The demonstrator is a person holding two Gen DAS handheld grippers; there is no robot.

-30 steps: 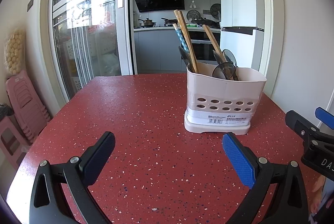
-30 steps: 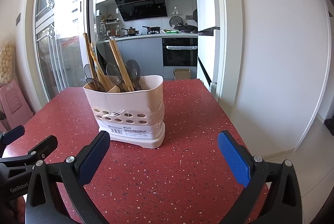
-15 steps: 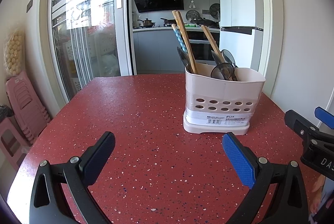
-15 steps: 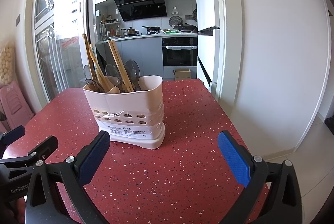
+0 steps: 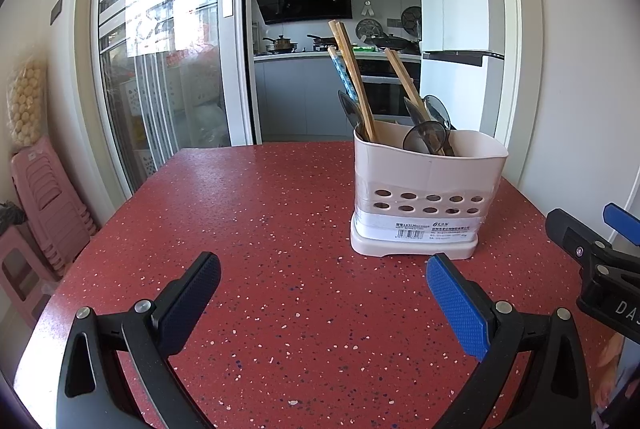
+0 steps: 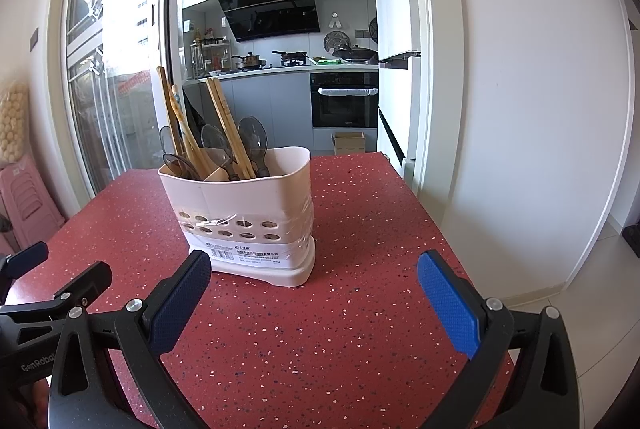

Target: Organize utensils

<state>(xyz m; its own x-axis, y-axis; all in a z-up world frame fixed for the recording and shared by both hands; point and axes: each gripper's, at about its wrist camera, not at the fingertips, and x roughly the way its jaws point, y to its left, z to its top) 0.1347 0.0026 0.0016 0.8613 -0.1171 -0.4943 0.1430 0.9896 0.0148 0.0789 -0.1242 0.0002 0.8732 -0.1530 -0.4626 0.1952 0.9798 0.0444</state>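
A pale pink utensil holder (image 5: 428,197) stands upright on the red speckled table (image 5: 260,229); it also shows in the right wrist view (image 6: 248,225). Wooden chopsticks (image 5: 354,77) and dark translucent spoons (image 5: 426,137) stand in it. My left gripper (image 5: 320,293) is open and empty, held above the table in front and left of the holder. My right gripper (image 6: 312,297) is open and empty, in front and right of the holder. The right gripper shows at the right edge of the left wrist view (image 5: 592,249).
The table's right edge (image 6: 436,225) drops to a tiled floor by a white wall. Stacked pink stools (image 5: 44,197) stand left of the table. A glass sliding door (image 5: 160,69) and a kitchen lie beyond the far edge.
Both views have shifted very slightly; the holder sits a touch lower left in the left wrist view. Both grippers stay open and empty.
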